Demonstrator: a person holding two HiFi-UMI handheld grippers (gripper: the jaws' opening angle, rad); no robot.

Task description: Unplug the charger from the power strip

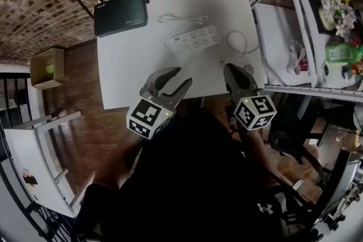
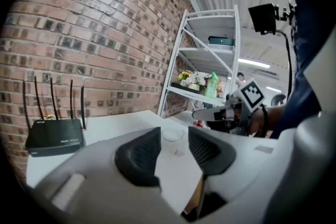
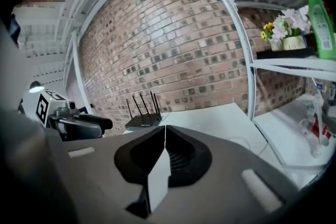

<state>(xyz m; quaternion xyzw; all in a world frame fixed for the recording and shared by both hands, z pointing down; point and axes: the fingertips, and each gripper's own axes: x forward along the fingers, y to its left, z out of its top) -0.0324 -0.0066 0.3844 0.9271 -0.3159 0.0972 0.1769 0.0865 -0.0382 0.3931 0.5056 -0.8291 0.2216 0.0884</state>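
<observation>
The white power strip (image 1: 193, 39) lies across the middle of the white table (image 1: 130, 71). A white cord (image 1: 180, 18) lies behind it, and a loop of white cable (image 1: 244, 42) lies to its right. I cannot make out a charger body. My left gripper (image 1: 182, 76) hovers over the table's front edge, short of the strip, with its jaws apart and nothing between them (image 2: 175, 136). My right gripper (image 1: 228, 68) hovers at the front right, near the cable loop. Its jaws are shut with the tips touching and nothing in them (image 3: 165, 131).
A black router (image 1: 120, 14) with several antennas sits at the table's back left. A brick wall (image 3: 173, 50) runs behind the table. To the right stands a white shelf unit (image 1: 317, 25) with flowers and a green bottle. A cardboard box (image 1: 47, 68) sits on the floor at the left.
</observation>
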